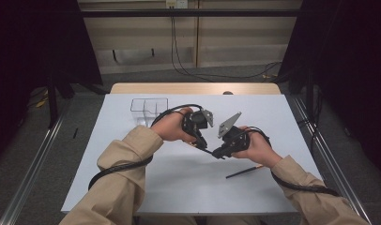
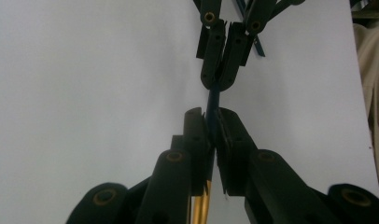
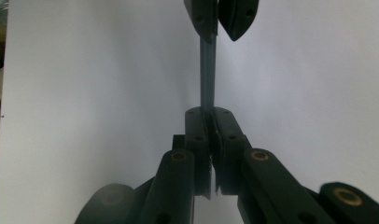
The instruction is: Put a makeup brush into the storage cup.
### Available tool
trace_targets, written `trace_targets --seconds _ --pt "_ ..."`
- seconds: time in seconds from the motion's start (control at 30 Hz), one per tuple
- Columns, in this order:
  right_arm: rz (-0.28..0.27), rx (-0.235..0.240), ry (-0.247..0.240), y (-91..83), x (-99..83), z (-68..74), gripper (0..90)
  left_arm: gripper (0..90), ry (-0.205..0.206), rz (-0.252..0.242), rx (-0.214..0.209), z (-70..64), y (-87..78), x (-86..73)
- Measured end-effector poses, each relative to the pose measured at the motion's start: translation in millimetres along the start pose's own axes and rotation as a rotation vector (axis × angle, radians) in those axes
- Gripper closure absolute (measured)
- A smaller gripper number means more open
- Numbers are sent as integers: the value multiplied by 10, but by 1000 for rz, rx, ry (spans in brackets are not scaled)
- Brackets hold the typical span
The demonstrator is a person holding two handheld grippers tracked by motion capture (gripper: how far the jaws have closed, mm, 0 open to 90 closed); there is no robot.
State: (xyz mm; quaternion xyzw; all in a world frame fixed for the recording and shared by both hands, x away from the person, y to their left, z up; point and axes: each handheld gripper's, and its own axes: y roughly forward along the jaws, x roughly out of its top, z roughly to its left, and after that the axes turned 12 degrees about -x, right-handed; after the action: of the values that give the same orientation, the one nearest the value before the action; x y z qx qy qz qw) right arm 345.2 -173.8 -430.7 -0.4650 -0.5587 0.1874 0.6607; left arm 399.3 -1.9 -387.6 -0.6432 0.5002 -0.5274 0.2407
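Note:
A thin dark stick (image 1: pixel 212 152) with a gold end is held just above the white table by both grippers, one at each end. My left gripper (image 1: pixel 205 146) is shut on it; in the left gripper view the jaws (image 2: pixel 212 114) pinch the dark blue shaft (image 2: pixel 213 97), with the gold part below them. My right gripper (image 1: pixel 219 153) is shut on the other end, and in the right gripper view its jaws (image 3: pixel 207 112) clamp the stick (image 3: pixel 207 70). The two sets of jaws face each other, a short way apart. A second thin dark stick (image 1: pixel 244 172) lies on the table near the right forearm.
A clear plastic box (image 1: pixel 148 108) with compartments stands at the back left of the white table top (image 1: pixel 132 187). A wooden edge (image 1: pixel 193 88) borders the far side. Metal rails run along both sides of the table.

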Motion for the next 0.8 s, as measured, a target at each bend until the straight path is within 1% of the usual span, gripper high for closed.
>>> trace_targets --seconds 0.03,0.1,0.17,0.2,0.23,0.27,0.3,0.4,0.47,0.5,0.53,0.57,0.6,0.63,0.67,0.7,0.73,0.77,0.8 --pt "4 7 -9 8 1 13 856 825 -6 0 11 1 -2 -5" --pt "7 6 -16 3 4 25 856 778 -9 -1 17 9 -13 -13" --pt "8 4 -18 -1 5 28 856 736 -13 -11 24 12 -22 -33" --pt "9 2 -20 -8 4 28 856 736 -23 -29 27 13 -27 -43" --pt "14 1 -11 -23 -6 23 856 676 -32 -45 31 11 -34 -58" --pt "18 -2 -7 -28 -11 20 857 659 -27 -44 32 13 -45 -72" --pt "17 -4 -3 -29 -19 10 856 634 -36 -58 31 9 -40 -81" --pt "17 -12 11 -36 -43 -12 857 527 -47 -71 33 9 -25 -102" --pt "16 -19 19 -37 -55 -22 856 486 -47 -72 32 9 -25 -106" --pt "13 -17 18 -38 -59 -26 856 455 -57 -94 35 14 -31 -121" --pt "10 -20 15 -40 -63 -30 856 418 -57 -94 35 14 -31 -121" --pt "12 -18 20 -44 -65 -27 856 386 -62 -124 49 13 -35 -137" --pt "12 -18 20 -44 -65 -27 856 349 -62 -124 49 13 -35 -137" --pt "8 -22 27 -54 -69 -26 856 302 -61 -135 53 20 -43 -147" --pt "2 -22 27 -60 -72 -29 856 269 -74 -172 52 22 -53 -167" --pt "-1 -22 35 -65 -76 -31 856 248 -68 -187 59 18 -56 -178" --pt "-4 -24 35 -68 -80 -35 856 210 -68 -187 59 18 -56 -178" --pt "-9 -24 37 -70 -84 -39 856 170 -69 -220 76 19 -63 -201" --pt "-10 -25 41 -74 -88 -40 856 152 -69 -242 81 20 -69 -216"
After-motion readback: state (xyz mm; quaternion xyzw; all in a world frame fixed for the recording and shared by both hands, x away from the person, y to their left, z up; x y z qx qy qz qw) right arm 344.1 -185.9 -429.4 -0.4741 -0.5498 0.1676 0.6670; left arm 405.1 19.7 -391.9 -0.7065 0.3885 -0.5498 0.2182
